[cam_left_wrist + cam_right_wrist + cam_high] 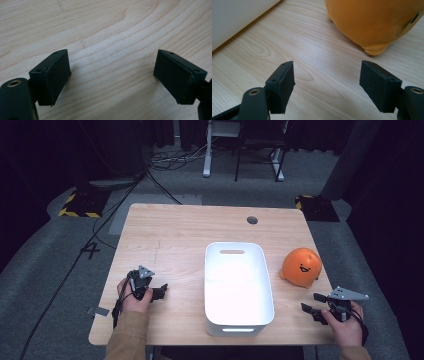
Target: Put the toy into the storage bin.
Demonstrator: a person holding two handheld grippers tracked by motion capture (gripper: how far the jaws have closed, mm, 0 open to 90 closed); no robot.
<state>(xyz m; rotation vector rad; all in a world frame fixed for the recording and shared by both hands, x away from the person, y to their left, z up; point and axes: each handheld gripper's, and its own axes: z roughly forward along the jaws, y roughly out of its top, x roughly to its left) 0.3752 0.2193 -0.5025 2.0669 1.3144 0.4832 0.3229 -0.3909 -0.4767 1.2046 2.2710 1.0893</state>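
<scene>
The right gripper [314,307] is held low over the near right corner of the wooden table [175,235], gripped from behind by the person's right hand [347,325], and its jaws stand wide apart with nothing between them; in the right gripper view only bare wood lies between the two black pads [283,86]. Just ahead of this gripper, and a little to one side, sits the orange plush toy [301,266] with a small smiling face, resting on the table and not touched by either pad; in the right gripper view its rounded orange body [374,20] rises beyond the jaws, near but clearly apart from them. To the left of the right gripper, between it and the other hand, stands the white bin [239,287], an open tub with a handle slot in its far wall, and its pale side [234,17] shows in the right gripper view beyond the left-hand pad. The left gripper [159,291] is on the far side of the bin, well apart from the toy, held by the left hand [134,296]; its jaws are also spread open and empty, with plain wood grain between them
</scene>
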